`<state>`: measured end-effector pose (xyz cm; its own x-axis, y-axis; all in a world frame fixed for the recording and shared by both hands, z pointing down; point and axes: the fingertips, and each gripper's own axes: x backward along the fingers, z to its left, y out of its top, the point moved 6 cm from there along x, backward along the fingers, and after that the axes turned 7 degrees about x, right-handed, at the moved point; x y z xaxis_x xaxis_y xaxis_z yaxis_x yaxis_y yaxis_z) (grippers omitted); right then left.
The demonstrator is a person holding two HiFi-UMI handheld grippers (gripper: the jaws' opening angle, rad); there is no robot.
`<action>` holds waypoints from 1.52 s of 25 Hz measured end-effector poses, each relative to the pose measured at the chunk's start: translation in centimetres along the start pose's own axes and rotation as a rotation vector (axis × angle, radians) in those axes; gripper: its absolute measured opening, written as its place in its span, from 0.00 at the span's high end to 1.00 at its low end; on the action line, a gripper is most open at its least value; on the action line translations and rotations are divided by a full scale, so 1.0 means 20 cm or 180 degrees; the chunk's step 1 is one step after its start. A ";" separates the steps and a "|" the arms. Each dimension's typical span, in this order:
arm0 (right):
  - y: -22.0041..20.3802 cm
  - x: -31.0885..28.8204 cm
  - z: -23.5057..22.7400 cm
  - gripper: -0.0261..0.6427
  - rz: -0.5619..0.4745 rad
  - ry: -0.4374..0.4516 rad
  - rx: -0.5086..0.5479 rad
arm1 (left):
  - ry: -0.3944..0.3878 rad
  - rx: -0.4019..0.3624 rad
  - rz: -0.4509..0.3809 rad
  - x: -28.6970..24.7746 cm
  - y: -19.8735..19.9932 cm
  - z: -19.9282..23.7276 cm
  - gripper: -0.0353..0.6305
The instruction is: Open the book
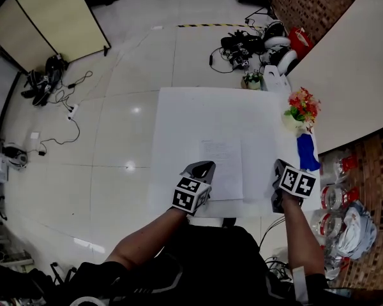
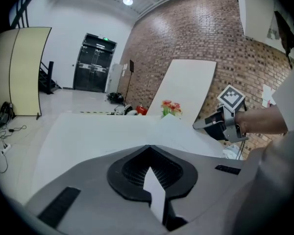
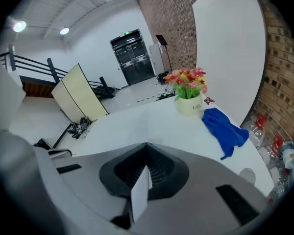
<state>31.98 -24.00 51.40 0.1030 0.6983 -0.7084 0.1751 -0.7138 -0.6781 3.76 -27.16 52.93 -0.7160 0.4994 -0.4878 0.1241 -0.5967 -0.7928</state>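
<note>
A white book (image 1: 225,166) lies flat on the white table (image 1: 179,120), near its front edge; it appears spread open, with faint print on its left page. In the left gripper view its pale pages (image 2: 171,126) blend into the tabletop. My left gripper (image 1: 203,168) hovers over the book's left front corner, jaws shut and nothing between them (image 2: 149,150). My right gripper (image 1: 281,168) hangs at the book's right edge, also shut and empty (image 3: 147,147). From the left gripper's camera the right gripper (image 2: 220,124) is visible at the right.
A white pot of red and yellow flowers (image 1: 301,110) (image 3: 188,96) and a blue cloth (image 1: 306,152) (image 3: 225,126) sit along the table's right edge. A white board (image 1: 345,62) leans on the brick wall. Bags and cables (image 1: 249,46) lie on the floor beyond.
</note>
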 end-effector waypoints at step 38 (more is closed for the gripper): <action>-0.32 -0.34 -0.29 0.96 0.0505 -0.1005 0.3083 | 0.0294 0.0016 0.0318 -0.10 -0.17 -0.23 0.95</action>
<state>35.81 -23.92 61.61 -0.2302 0.6458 -0.7280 -0.6966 -0.6317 -0.3401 7.92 -23.28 54.92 -0.6339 0.4929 -0.5960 0.1881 -0.6493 -0.7369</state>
